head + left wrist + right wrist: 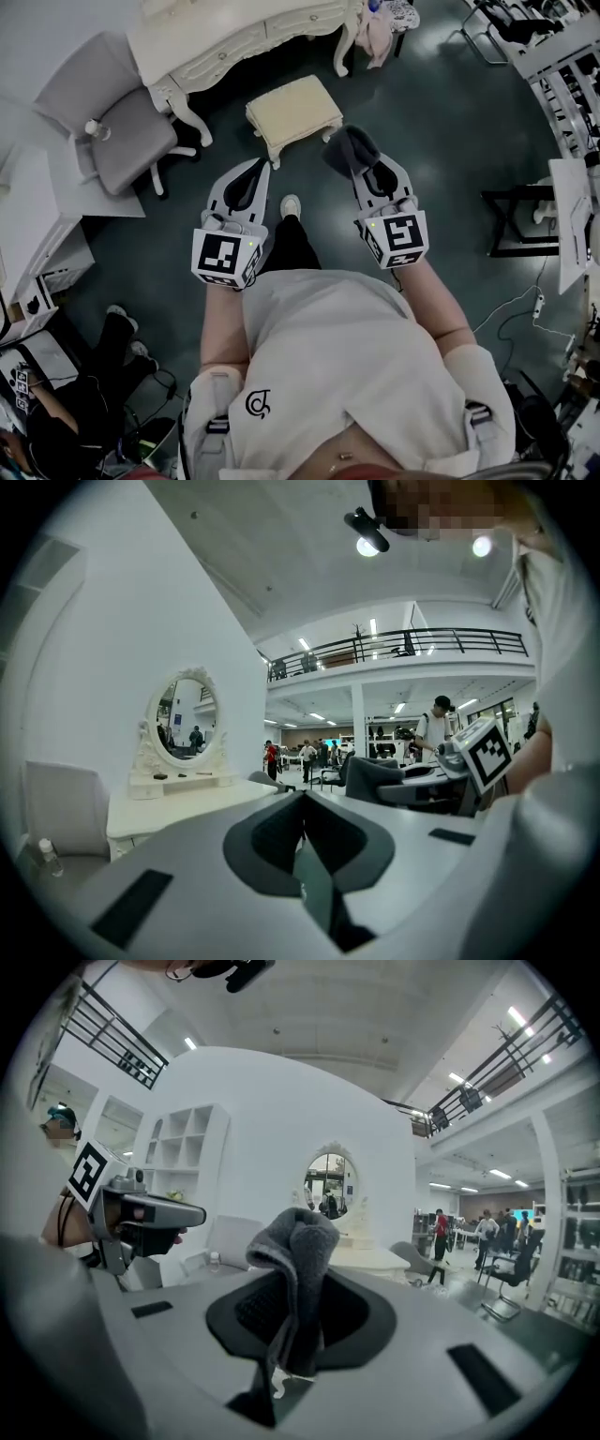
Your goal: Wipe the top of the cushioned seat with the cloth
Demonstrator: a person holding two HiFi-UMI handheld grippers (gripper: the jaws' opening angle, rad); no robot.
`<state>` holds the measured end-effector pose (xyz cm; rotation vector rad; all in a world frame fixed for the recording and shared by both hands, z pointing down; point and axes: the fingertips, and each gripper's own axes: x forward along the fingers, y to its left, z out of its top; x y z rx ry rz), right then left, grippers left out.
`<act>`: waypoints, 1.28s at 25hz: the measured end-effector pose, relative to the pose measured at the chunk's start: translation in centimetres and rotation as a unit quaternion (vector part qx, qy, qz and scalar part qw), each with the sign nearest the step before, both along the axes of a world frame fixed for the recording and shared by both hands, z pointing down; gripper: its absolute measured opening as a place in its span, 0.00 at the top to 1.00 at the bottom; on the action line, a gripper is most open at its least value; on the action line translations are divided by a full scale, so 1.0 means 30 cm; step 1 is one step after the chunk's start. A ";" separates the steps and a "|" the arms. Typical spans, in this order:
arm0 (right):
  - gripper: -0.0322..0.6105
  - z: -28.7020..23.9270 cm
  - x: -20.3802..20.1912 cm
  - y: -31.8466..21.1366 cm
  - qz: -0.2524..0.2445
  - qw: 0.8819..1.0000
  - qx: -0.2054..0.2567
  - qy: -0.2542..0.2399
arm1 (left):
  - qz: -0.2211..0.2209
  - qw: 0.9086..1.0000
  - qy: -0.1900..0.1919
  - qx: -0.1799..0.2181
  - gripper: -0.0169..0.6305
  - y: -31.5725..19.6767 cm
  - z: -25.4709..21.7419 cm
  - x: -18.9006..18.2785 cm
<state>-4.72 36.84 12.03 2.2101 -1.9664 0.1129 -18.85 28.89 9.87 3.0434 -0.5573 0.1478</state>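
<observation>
The cushioned seat (293, 111) is a cream stool with carved legs, standing on the dark floor ahead of me in the head view. My right gripper (360, 165) is shut on a bunched grey cloth (349, 149), held just right of the stool and above floor level. In the right gripper view the cloth (298, 1246) stands up out of the right gripper (294, 1283). To the stool's near left my left gripper (254, 174) is shut with nothing in it; in its own view the left gripper (302, 806) has its jaws together. Neither gripper view shows the stool.
A cream vanity table (234, 42) with an oval mirror (185, 719) stands behind the stool. A grey office chair (131, 131) carrying a small bottle (94, 128) is at the left. A black stand (523, 221) and cables lie right. A seated person (84, 403) is at bottom left.
</observation>
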 end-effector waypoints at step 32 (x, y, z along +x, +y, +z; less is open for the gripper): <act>0.83 0.595 0.399 -1.323 -0.247 0.947 -0.194 -0.071 | -0.224 0.968 -0.042 -0.102 0.95 -1.077 0.406 0.414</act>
